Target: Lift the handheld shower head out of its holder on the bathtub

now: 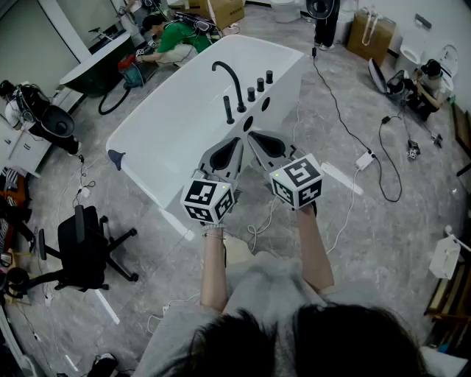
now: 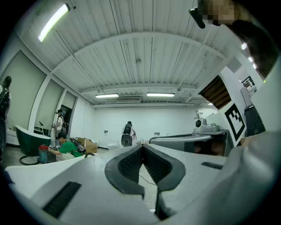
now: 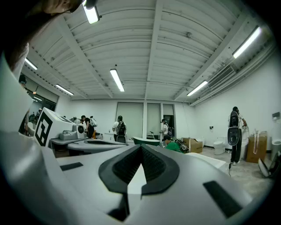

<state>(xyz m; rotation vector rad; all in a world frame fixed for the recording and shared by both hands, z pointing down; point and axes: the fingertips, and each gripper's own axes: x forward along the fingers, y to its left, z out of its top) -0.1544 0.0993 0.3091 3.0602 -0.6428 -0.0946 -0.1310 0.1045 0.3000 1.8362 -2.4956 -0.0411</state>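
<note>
no readable words or numbers, square-pattern markers on left cube (image 1: 208, 200), right cube (image 1: 296, 181)

Black office chair (image 1: 85, 247) stands on the grey floor (image 1: 412, 235) and serves as reference. Far beyond the chair, a person in a green shirt (image 1: 175, 40) crouches beside a dark green tub (image 1: 96, 68). A cardboard box (image 1: 224, 11) sits further beyond. Well to the chair's right lies a white power strip (image 1: 365, 159), with a black cable (image 1: 340, 118) trailing toward a brown paper bag (image 1: 370, 33).

Black shower head (image 1: 229, 110) stands upright on bathtub (image 1: 180, 129) rim.
</note>
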